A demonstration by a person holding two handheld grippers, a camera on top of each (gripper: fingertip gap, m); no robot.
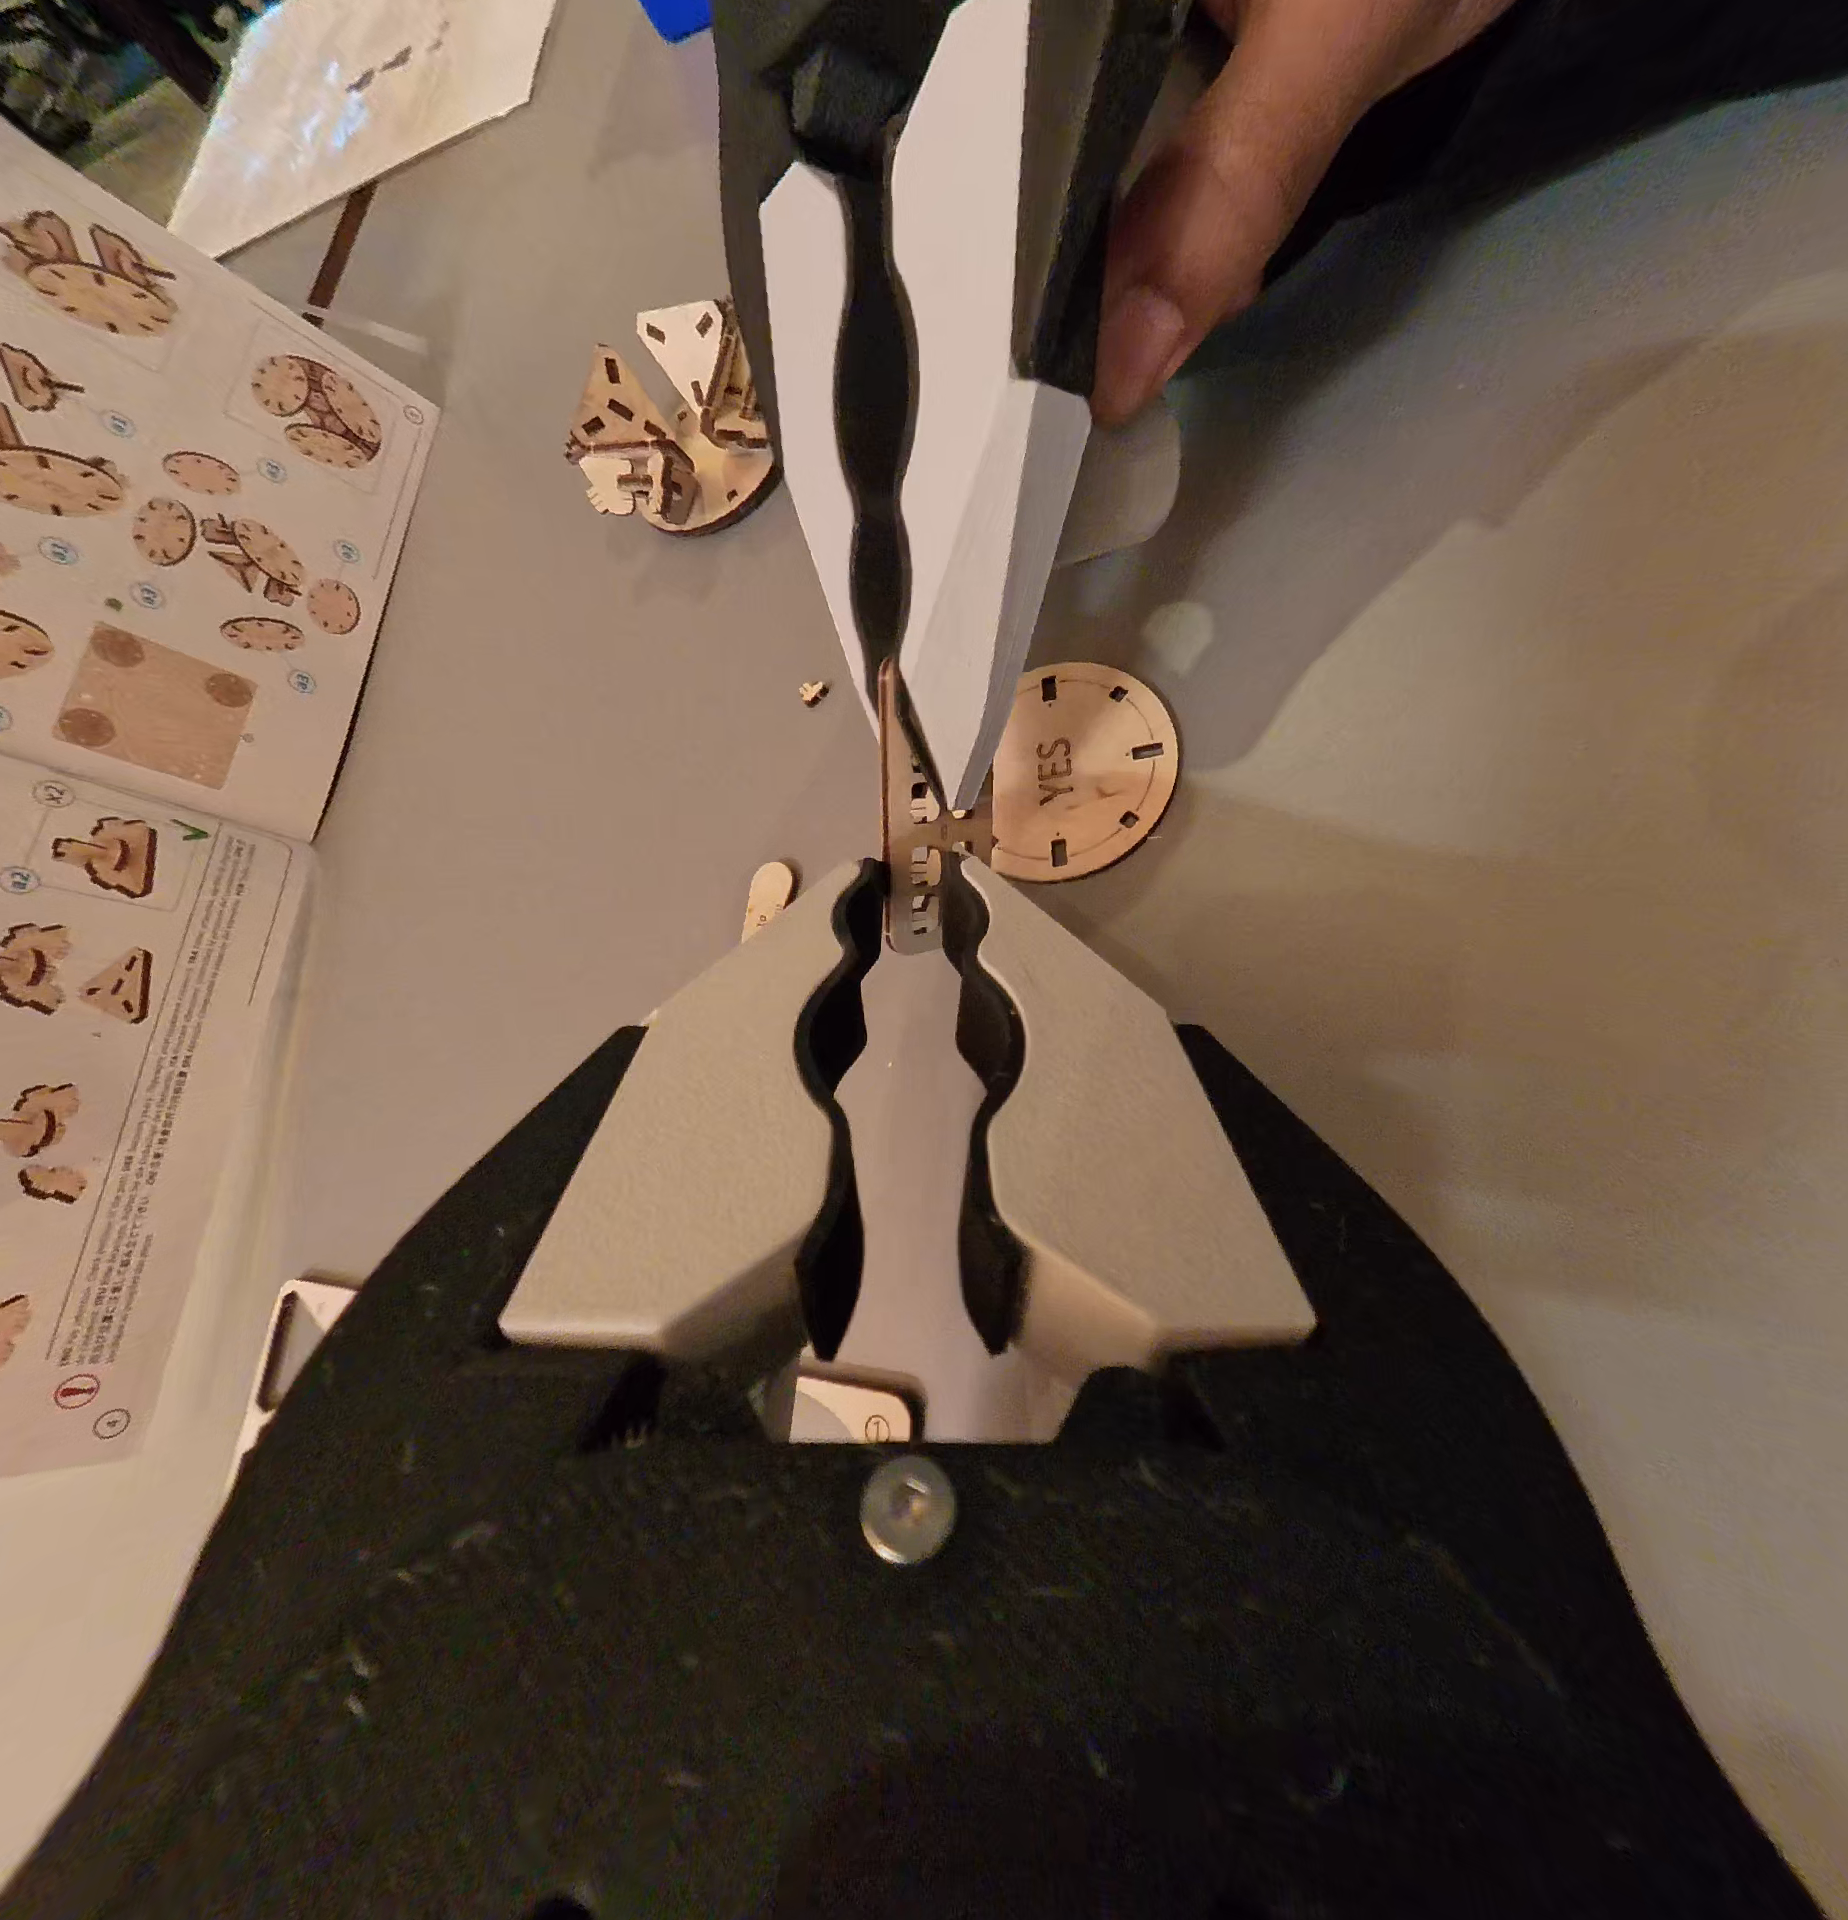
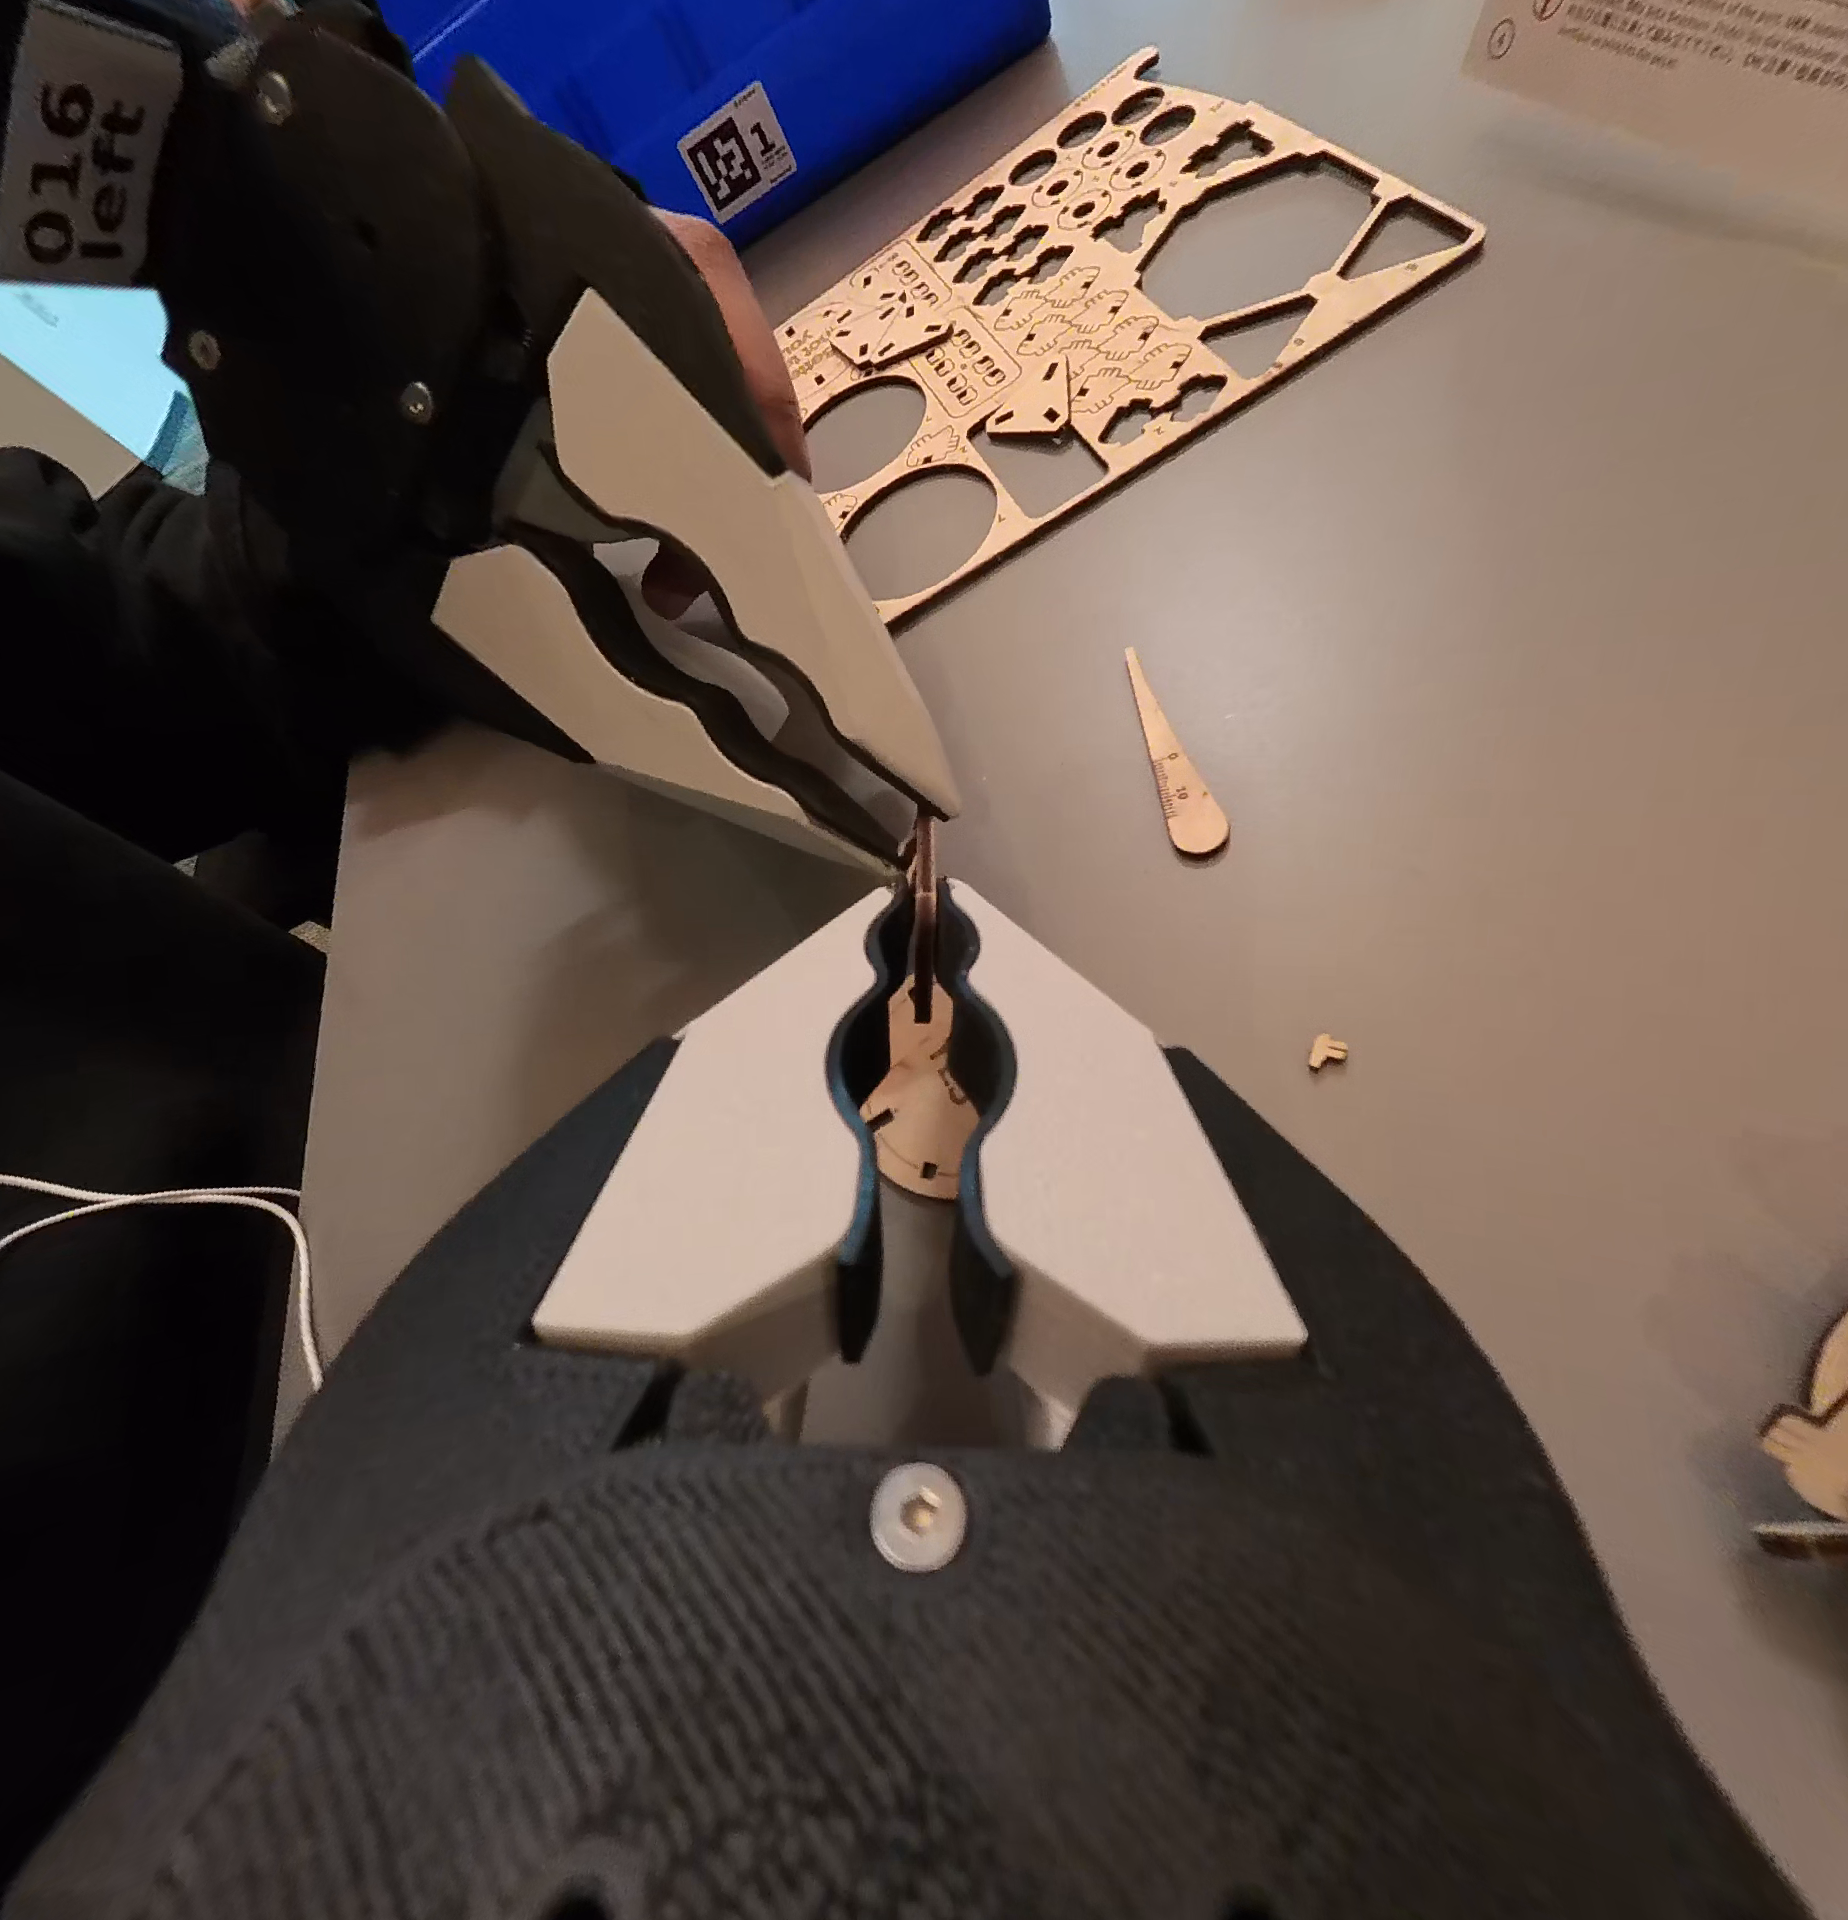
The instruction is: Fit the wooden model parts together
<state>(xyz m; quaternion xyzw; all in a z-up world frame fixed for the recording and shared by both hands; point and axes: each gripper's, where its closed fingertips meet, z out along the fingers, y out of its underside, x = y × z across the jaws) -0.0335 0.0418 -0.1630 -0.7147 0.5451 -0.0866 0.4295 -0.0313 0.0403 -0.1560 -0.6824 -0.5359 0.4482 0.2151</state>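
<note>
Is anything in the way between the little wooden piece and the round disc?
Nothing that I can see. The wooden piece, pinched by the left gripper and the right gripper, hangs close above the round disc.

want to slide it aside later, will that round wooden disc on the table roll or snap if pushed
The disc lies flat on the table, so it would probably slide, not roll. It looks thin with small slots cut near its rim, so likely light and somewhat fragile if bent. Being so flat, its edge may be hard for fingers to get under.
</note>
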